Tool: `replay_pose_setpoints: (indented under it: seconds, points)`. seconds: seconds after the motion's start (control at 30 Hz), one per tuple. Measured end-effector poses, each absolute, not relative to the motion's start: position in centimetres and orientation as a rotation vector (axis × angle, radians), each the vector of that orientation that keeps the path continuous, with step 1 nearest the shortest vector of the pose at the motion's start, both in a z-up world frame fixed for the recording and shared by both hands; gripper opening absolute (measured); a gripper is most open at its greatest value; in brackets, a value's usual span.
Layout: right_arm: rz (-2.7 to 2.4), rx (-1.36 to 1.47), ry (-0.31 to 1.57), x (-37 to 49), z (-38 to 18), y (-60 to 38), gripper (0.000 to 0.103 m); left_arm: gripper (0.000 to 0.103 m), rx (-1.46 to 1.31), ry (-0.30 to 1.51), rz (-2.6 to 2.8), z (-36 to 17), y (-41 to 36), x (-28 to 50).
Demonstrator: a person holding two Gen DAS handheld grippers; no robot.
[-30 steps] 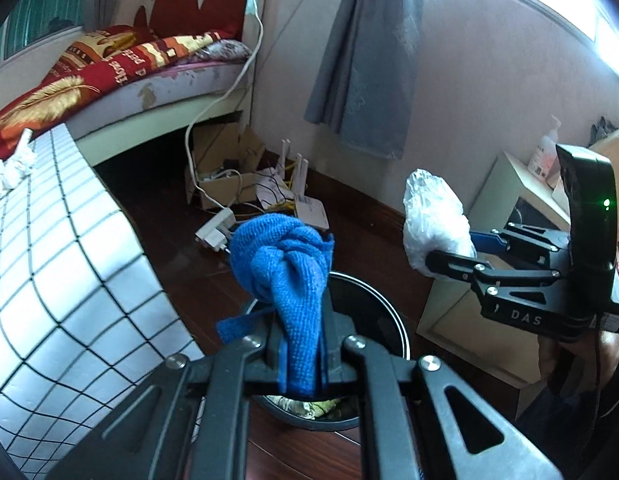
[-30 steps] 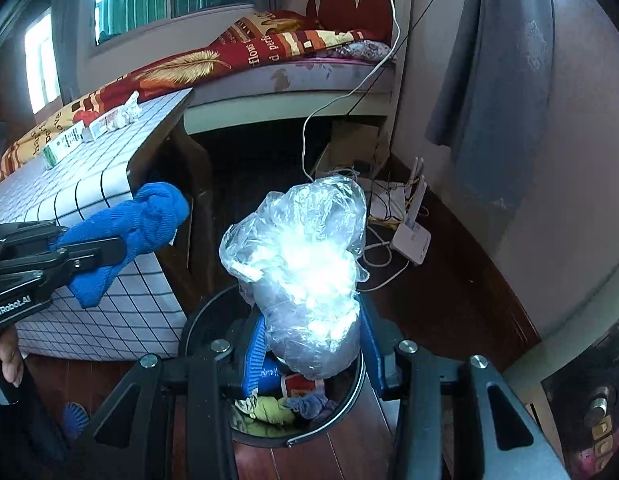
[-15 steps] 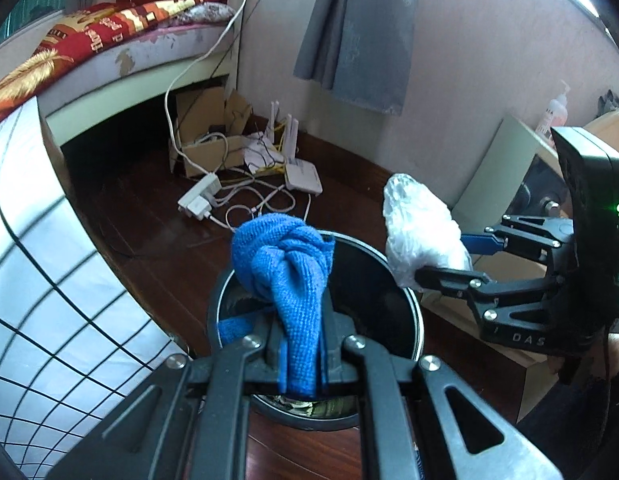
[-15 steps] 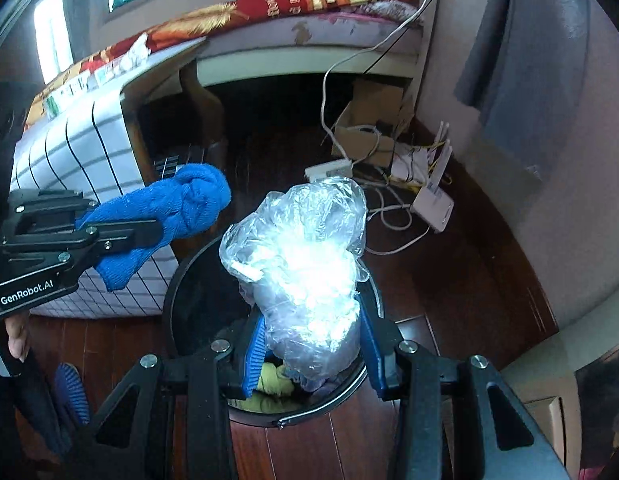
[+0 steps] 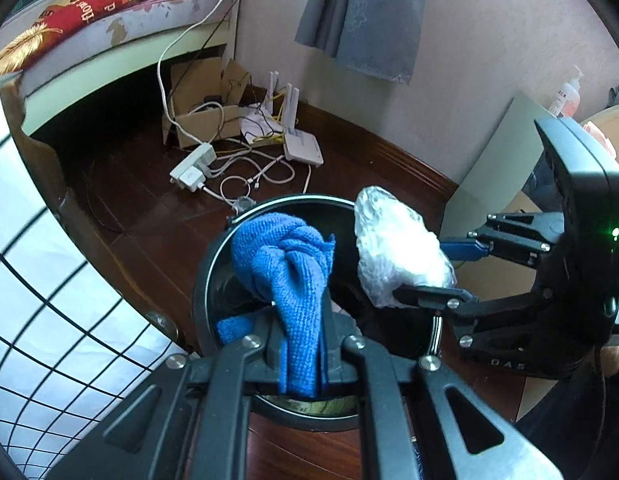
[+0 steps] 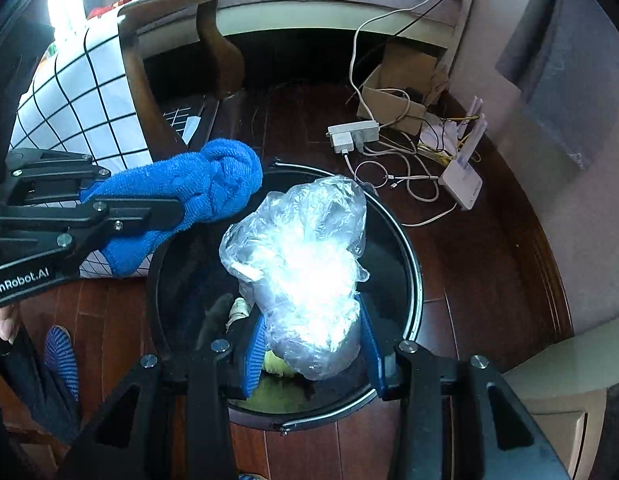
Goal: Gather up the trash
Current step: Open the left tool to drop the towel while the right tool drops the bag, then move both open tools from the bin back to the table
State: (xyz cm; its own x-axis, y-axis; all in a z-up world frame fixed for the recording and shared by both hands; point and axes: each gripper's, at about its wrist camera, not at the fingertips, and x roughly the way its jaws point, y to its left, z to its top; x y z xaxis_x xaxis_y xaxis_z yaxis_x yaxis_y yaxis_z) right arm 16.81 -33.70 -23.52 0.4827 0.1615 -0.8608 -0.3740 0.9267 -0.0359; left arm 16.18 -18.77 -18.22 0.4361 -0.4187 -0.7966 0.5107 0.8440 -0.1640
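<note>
Trash was held over a round black bin [image 6: 413,280] on the dark wood floor: a knotted blue terry cloth [image 5: 285,276] was clamped by the left gripper [image 5: 303,352], and a crinkled clear plastic bag [image 6: 305,268] was clamped by the right gripper [image 6: 313,356]. Both grippers were angled down over the bin's rim. White cables [image 5: 245,176] and a router [image 6: 461,180] were seen beyond it.

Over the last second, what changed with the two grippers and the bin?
Both grippers tipped down and closed in over the black trash bin. The blue cloth and the crumpled plastic bag now hang over its opening. Nothing released: left gripper still clamps the cloth, right gripper still the bag. Trash already in the bin unchanged.
</note>
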Motion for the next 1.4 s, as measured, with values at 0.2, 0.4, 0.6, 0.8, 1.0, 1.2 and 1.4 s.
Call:
replay_pose_setpoints:
  seconds: [0.2,0.4,0.6,0.8,1.0,1.2,1.4]
  points:
    - [0.209,-0.274,1.048,17.9,-24.7,-35.4,0.098,0.098,0.116,0.979,-0.473,-19.8,-18.2,16.3]
    - [0.132,-0.219,1.056,18.2,-24.7,-37.6,0.103,0.103,0.123,0.961,-0.408,-19.9,-17.0,15.9]
    - [0.143,-0.238,1.052,17.8,-24.6,-36.9,0.103,0.103,0.139,0.939,-0.392,-19.4,-16.8,15.6]
    - [0.143,-0.237,1.025,18.1,-23.7,-36.4,0.103,0.103,0.142,0.912,-0.376,-18.8,-16.6,15.1]
    - [0.153,-0.233,1.002,17.9,-22.8,-35.9,0.103,0.103,0.139,0.899,-0.361,-18.3,-16.4,14.8]
    - [0.178,-0.247,0.973,17.5,-21.7,-34.8,0.103,0.103,0.13,0.87,-0.346,-17.2,-15.7,14.2]
    - [0.19,-0.244,0.931,17.2,-20.0,-34.0,0.103,0.103,0.122,0.831,-0.33,-15.5,-14.9,13.6]
